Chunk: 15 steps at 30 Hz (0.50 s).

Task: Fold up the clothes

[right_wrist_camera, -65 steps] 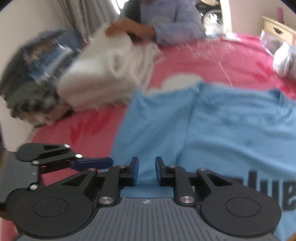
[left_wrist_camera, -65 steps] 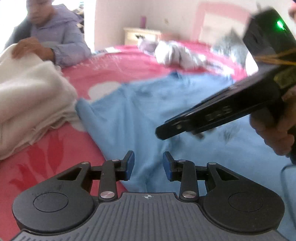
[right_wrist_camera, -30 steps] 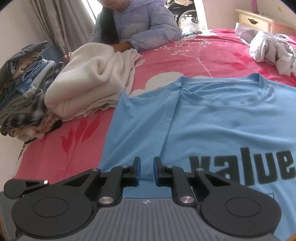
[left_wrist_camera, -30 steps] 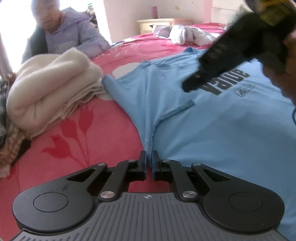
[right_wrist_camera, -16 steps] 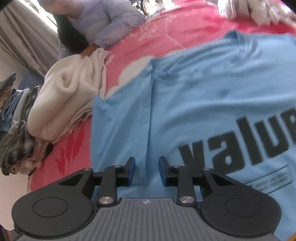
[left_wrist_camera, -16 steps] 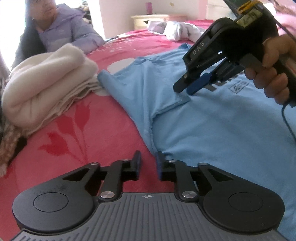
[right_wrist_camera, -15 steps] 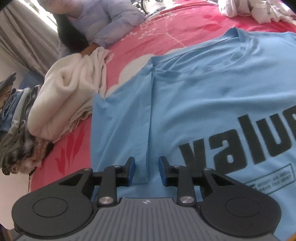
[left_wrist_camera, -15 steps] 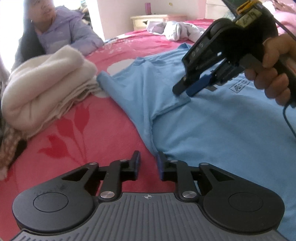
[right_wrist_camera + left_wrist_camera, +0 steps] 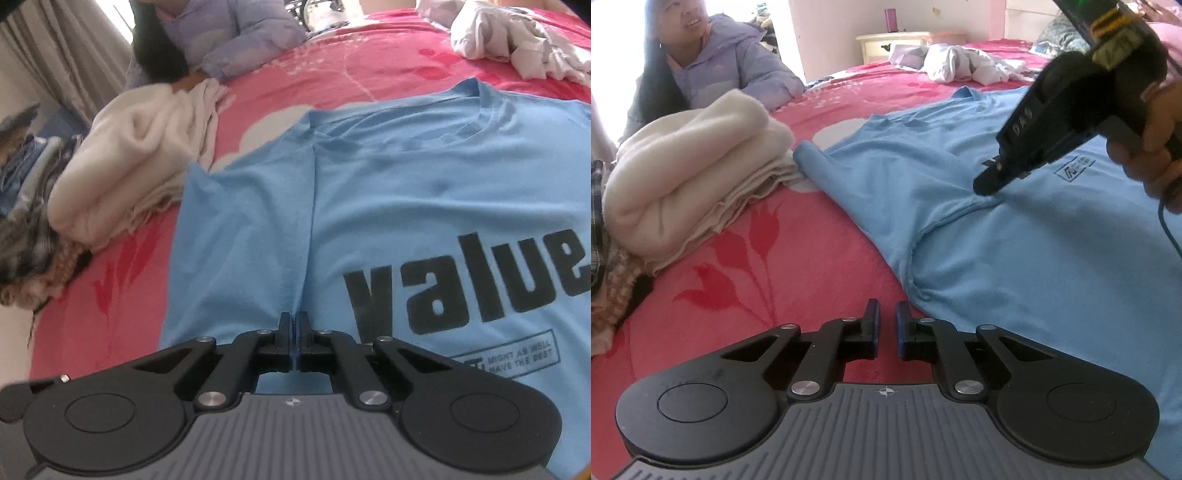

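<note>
on the far left i see a cream folded blanket (image 9: pixel 694 166) on the red bedcover (image 9: pixel 783 258), with a person in a lilac jacket (image 9: pixel 731 66) behind it. next to it the light blue t-shirt (image 9: pixel 1015 266) lies flat, print side up, its sleeve reaching to the blanket.

my left gripper (image 9: pixel 887 330) is low at the side edge of the shirt, just under the armpit. its jaws are closing, but there is a small gap and i see only bedcover between them, no cloth. i think it must go a little to the right, over the hem, before it closes, otherwise it catches nothing.

my right gripper (image 9: pixel 294 341) is clenched on the shirt at the sleeve seam; in the left view the cloth is puckered at its tip.

to do this fold well, i would have both grips firm and on one line, lift only a little, and carry the side over the print evenly, so no wrinkle stays.
</note>
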Tool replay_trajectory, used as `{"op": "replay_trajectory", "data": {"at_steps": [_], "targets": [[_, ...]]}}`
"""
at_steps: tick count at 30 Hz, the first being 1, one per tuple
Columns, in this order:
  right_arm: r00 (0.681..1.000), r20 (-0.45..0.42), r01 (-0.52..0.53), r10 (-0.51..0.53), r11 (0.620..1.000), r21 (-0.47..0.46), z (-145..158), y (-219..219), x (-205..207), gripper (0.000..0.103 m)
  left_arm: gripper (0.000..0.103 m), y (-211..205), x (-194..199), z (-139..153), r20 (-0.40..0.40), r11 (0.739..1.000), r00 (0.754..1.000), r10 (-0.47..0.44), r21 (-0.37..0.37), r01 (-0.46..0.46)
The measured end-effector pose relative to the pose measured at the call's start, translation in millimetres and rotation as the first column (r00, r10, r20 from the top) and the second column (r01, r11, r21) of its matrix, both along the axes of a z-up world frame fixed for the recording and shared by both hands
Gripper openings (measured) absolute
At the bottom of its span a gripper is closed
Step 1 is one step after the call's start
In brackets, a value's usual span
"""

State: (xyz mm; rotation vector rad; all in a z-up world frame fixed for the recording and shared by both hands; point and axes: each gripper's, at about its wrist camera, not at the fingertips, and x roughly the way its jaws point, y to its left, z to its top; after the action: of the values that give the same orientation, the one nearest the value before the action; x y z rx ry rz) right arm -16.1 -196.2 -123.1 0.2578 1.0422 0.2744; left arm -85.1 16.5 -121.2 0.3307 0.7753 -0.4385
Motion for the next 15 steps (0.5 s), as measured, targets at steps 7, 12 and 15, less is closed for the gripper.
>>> {"op": "replay_trajectory", "data": {"at_steps": [7, 12, 15], "targets": [[0.989, 0.143, -0.036, 0.043, 0.998, -0.051, 30, 3, -9, 0.035, 0.014, 22, 8, 28, 0.014, 0.992, 0.998, 0.060, -0.108, -0.058], [0.957, 0.271, -0.083, 0.104, 0.993, -0.088, 46, 21, 9, 0.032, 0.018, -8, 34, 36, 0.116, 0.987, 0.993, 0.009, -0.162, 0.010], [0.942, 0.302, -0.123, 0.146, 0.988, -0.095, 45, 39, 30, 0.030, 0.018, -27, 52, 21, 0.086, 0.984, 0.996, -0.001, -0.175, 0.016]]}}
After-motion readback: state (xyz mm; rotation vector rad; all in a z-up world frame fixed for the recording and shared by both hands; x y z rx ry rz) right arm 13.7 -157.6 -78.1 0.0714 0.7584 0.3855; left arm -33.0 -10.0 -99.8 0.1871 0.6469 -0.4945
